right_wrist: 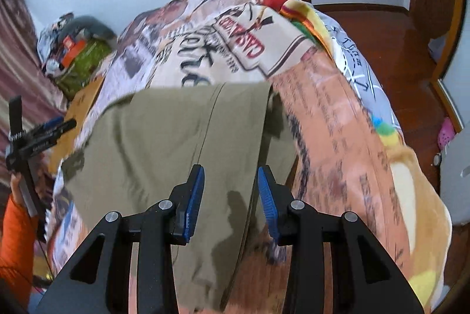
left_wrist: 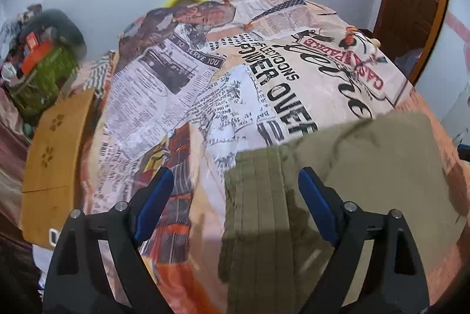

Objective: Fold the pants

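Olive-green pants (left_wrist: 367, 167) lie flat on a bed covered with a newspaper-print blanket (left_wrist: 188, 84). In the left wrist view the ribbed waistband (left_wrist: 258, 211) sits between my open left gripper's (left_wrist: 235, 181) blue fingers, which hover just above it. In the right wrist view the pants (right_wrist: 152, 143) spread across the blanket (right_wrist: 337, 114), a seam running down the middle. My right gripper (right_wrist: 230, 181) is open above the pants' right part, holding nothing. The left gripper (right_wrist: 44, 131) shows at the far left of that view.
A wooden board (left_wrist: 55, 155) and a cluttered pile with a green bag (left_wrist: 44, 76) stand left of the bed. A wooden door (left_wrist: 411, 5) is at the right. Wood floor (right_wrist: 411, 55) and a pink shoe (right_wrist: 446, 131) lie right of the bed.
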